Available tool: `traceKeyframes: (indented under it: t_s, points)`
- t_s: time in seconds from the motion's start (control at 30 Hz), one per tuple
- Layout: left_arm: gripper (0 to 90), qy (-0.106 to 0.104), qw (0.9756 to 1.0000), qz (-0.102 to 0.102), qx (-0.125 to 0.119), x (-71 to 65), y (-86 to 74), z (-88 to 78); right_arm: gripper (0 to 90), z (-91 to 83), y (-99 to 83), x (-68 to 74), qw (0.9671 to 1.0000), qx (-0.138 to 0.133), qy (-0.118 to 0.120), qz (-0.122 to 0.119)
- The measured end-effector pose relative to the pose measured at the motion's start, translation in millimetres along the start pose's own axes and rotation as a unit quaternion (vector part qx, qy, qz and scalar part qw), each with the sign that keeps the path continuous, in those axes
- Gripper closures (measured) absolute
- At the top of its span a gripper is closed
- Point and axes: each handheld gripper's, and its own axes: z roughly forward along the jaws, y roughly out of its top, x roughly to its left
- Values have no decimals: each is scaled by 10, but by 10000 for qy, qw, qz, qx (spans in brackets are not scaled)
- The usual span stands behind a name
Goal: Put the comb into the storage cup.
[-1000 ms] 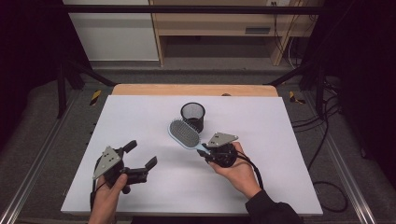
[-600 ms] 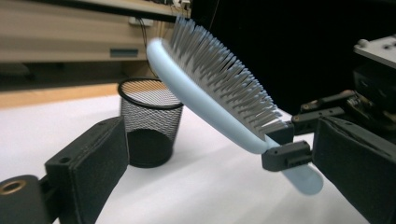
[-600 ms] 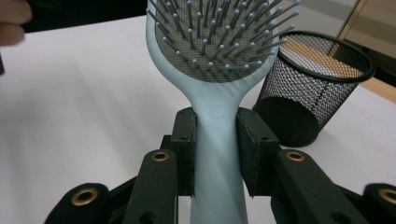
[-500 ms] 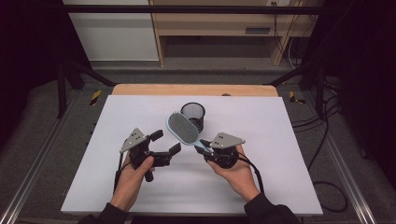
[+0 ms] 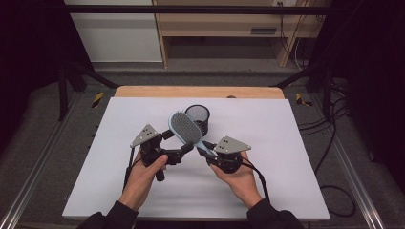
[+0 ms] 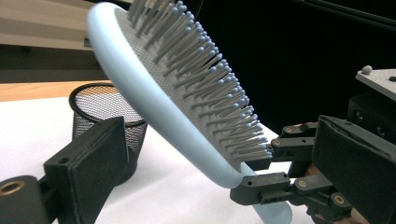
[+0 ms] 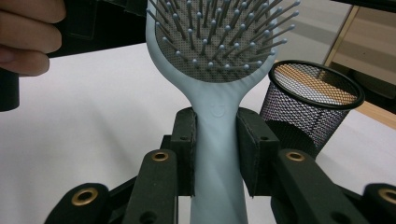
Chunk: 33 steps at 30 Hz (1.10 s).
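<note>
White sheeting covers the counter (image 5: 286,181), with a strip of bare wood along its far edge. Beyond it stand a pale cabinet (image 5: 114,33) and a wooden shelf unit (image 5: 229,28); dark drapes flank both sides. The right gripper (image 5: 204,148) has its fingers (image 7: 254,149) clamped on the handle of a light blue hairbrush (image 5: 185,128), held tilted above the counter, bristles up, just in front of a black mesh cup (image 5: 197,114). The left gripper (image 5: 179,143) holds its fingers spread wide around the brush head, not pressing it.
</note>
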Motion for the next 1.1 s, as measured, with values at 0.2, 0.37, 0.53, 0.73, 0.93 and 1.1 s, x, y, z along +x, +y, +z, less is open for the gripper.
traceKeyframes:
  t_s: [0.2,0.37,0.53,0.73,0.93,1.1]
  points:
    - [38,-3,10000,-35,-7,-22,56,60,696,-3,8,12,9999,-115,17,62]
    - [43,112,9998,120,112,-62,81,116,696,-10,17,29,9998,-182,23,57]
    - [51,190,9998,58,49,-79,104,147,696,-23,27,36,9997,-234,-15,84]
    - [66,203,9998,18,27,-71,120,162,696,-33,31,54,9996,-272,-27,55]
    - [90,196,9998,-97,-44,-74,131,156,696,-32,33,73,9996,-290,-45,40]
    - [110,196,9997,-93,-69,-98,147,143,696,-33,36,82,9995,-303,-26,34]
